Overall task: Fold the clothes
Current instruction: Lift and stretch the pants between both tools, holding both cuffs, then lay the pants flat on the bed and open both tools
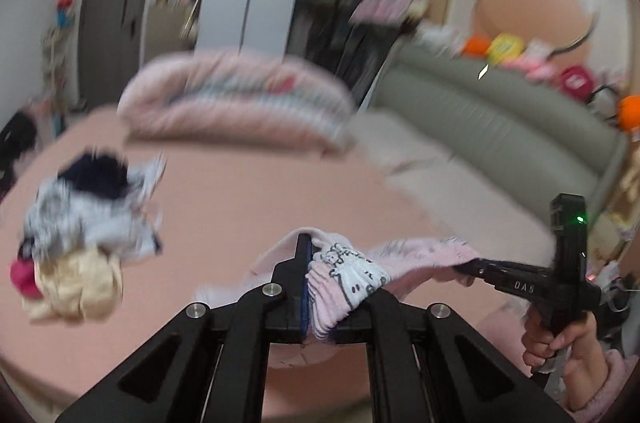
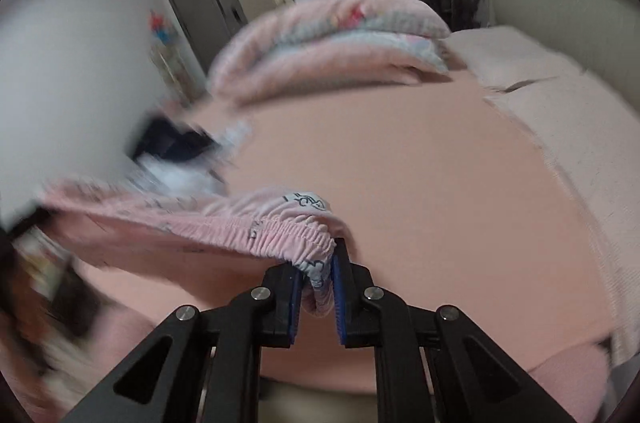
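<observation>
I see left hand-held gripper (image 1: 320, 287) pinching pink garment (image 1: 420, 259) | right hand-held gripper (image 2: 316, 287) pinching its waistband | garment stretched between them above the bed (image 1: 240, 191), clothes pile (image 1: 88, 223) far left

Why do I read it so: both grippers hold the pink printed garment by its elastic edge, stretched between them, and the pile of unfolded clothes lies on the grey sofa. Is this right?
One detail is wrong. The pile of unfolded clothes lies on the pink bed surface, not on the grey sofa; the left wrist view shows it. The rest holds: the left gripper and right gripper both clamp the pink printed garment by its elastic edge.
</observation>
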